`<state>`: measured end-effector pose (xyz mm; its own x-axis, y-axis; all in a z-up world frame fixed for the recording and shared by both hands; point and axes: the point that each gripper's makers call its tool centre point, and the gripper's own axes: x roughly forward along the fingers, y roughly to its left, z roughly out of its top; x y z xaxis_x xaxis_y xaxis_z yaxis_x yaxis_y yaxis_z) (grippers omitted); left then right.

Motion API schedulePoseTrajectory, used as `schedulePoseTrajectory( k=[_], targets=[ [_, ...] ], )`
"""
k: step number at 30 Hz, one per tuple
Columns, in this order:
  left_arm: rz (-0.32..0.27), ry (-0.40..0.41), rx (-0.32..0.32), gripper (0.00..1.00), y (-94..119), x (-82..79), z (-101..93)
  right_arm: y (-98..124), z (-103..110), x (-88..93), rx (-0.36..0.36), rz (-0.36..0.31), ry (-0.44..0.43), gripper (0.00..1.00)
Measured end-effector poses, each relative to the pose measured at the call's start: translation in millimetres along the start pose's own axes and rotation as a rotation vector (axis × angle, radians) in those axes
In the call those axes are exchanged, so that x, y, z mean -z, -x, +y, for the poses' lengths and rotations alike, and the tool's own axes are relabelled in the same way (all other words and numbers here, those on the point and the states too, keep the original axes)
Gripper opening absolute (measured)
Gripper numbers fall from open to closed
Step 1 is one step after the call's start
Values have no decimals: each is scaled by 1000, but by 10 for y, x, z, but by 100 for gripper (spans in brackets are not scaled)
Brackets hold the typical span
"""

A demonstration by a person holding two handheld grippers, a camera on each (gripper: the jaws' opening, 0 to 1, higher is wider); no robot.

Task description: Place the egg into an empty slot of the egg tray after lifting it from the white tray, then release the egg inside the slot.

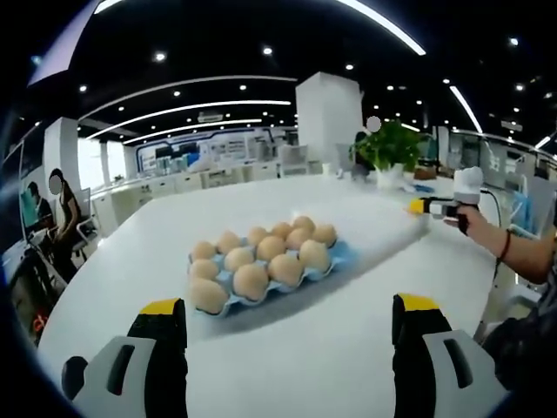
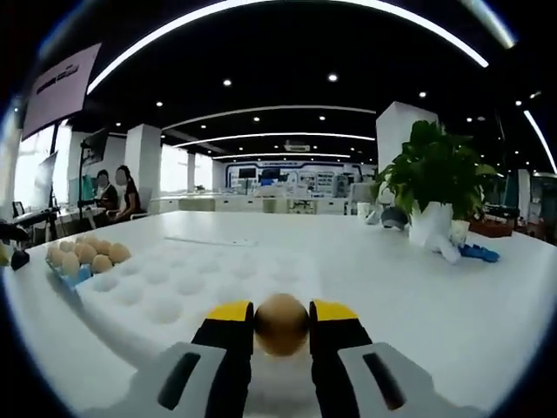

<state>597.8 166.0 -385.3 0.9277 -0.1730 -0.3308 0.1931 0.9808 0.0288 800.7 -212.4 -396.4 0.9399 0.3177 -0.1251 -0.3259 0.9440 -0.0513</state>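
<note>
A brown egg is pinched between the yellow-tipped jaws of my right gripper, just above the near edge of the white tray, whose dimples are empty. The blue egg tray with several eggs lies to the left, beyond the white tray. In the left gripper view that blue egg tray sits mid-table, packed with several brown eggs. My left gripper hovers short of it, jaws wide apart and empty. The right gripper shows far right, held by a hand.
A potted plant in a white pot stands at the table's right, with a small blue object beside it. The person's arm reaches in over the right table edge. Two people sit far back left.
</note>
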Motion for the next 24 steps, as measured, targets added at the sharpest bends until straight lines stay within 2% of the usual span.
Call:
schedulePoseTrajectory(
  k=[8, 24],
  targets=[
    [2, -4, 11, 100, -20, 1, -32, 10, -14, -84, 7, -12, 19, 26],
    [1, 4, 7, 100, -15, 11, -23, 16, 195, -256, -21, -40, 83, 26]
  ],
)
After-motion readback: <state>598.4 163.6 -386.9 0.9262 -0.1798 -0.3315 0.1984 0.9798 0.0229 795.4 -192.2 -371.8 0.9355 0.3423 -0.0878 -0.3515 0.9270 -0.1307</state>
